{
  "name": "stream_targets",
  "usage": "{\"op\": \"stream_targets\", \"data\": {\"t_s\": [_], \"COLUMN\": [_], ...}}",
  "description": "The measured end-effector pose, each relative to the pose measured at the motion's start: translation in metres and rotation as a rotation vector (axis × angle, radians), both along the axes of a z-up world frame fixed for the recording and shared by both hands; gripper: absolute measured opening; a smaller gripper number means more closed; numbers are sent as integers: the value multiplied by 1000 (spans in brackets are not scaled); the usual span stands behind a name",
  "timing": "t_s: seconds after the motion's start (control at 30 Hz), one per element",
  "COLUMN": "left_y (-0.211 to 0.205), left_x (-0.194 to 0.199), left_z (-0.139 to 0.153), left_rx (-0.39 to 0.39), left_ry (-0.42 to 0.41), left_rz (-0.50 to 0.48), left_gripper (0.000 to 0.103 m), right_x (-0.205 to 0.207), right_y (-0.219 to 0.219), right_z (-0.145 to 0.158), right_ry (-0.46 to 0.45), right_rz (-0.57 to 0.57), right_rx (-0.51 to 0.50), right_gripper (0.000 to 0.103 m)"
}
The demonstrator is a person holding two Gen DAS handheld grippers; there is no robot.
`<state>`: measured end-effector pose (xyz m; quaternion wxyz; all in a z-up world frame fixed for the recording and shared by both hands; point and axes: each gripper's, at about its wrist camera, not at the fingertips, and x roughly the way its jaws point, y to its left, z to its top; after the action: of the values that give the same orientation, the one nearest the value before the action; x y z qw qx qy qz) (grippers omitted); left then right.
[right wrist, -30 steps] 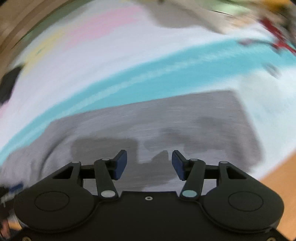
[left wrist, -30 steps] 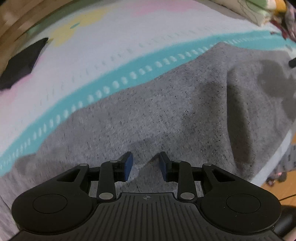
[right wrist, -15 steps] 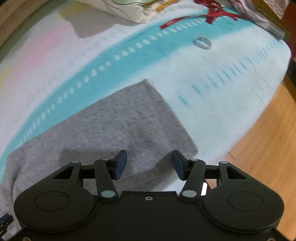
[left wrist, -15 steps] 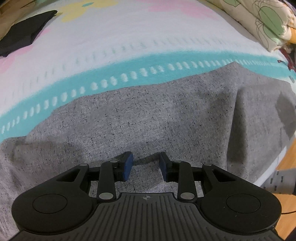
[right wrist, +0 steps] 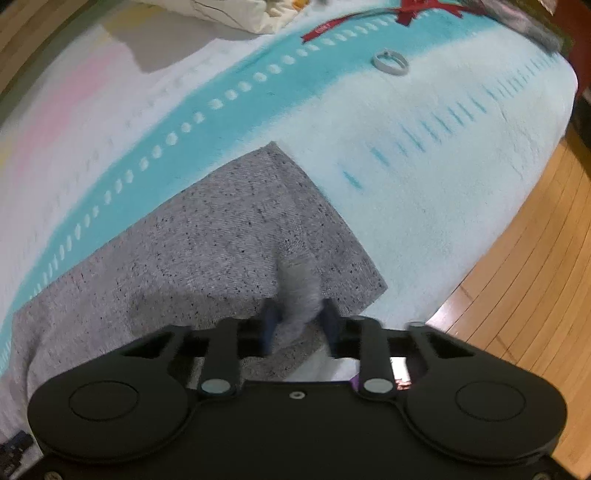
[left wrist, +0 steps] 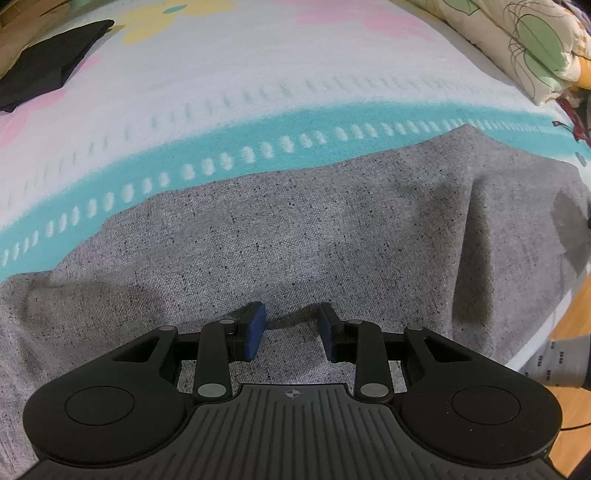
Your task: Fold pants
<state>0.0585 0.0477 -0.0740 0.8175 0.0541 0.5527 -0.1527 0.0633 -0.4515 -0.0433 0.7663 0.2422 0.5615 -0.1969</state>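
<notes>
Grey speckled pants (left wrist: 295, 229) lie spread over a bedspread (left wrist: 258, 74) printed with a teal band of white dashes and pale pink and yellow shapes; the cloth runs along the near edge of the bed, parallel to the teal band. Left wrist view: the left gripper (left wrist: 291, 328) points steeply down at the pants, its blue pads (left wrist: 255, 328) partly apart with a low ridge of grey cloth lying across the gap; whether the pads press on that ridge cannot be told from this view. A long vertical crease stands in the pants at right, and the fabric sags into a shallow wrinkle at left. A black folded garment (left wrist: 48, 62) rests on the bedspread at upper left, well apart from the pants, and a floral pillow (left wrist: 524, 40) lies at upper right. A patterned sock (left wrist: 554, 362) shows at the right edge above the wooden floor (left wrist: 576, 310). Right wrist view: the right gripper (right wrist: 299, 325) stands over the squared end of the pants (right wrist: 229, 236), near the bed's edge; its jaws have just been closing, and a blurred tuft of grey cloth rises between the pads (right wrist: 271, 325), pinched from both sides. The corner of the cloth lies just beyond the fingertips, on pale bedspread (right wrist: 443, 184) with short teal dashes. A small pale ring (right wrist: 390, 62) and a red ribbon (right wrist: 406, 14) lie farther up the bed, well apart from the pants. Wooden floor (right wrist: 517, 277) shows at right.
</notes>
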Motion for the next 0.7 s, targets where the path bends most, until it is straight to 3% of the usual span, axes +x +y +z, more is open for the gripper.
{"op": "stream_targets", "data": {"t_s": [0.1,0.17,0.27,0.33,0.4,0.53,0.7], "left_y": [0,0,-1,-1,-2,0,4], "left_x": [0,0,-1,-1,-1,-4,-7], "left_z": [0,0,0,0,0,2,2], "left_rx": [1,1,2,2,2,9,9], "left_ry": [-1,-1,-3,-4,-2,-6,-10], "left_rz": [1,0,-2,-3,0,8,9], "left_gripper": [31,31,31,31,31,31,31], "right_x": [1,3,8,8,11,20,11], "right_y": [5,12,25,13,0,5,0], "right_z": [3,6,17,18,12,-2,35], "right_ry": [-13,-31,-38,-19,-6,48,-91], "right_rz": [26,67,125,67,15,40,0], "right_rx": [-16,-38,-186,-233,-215,-253,-223], "right_gripper": [20,17,13,13,13,12,13]}}
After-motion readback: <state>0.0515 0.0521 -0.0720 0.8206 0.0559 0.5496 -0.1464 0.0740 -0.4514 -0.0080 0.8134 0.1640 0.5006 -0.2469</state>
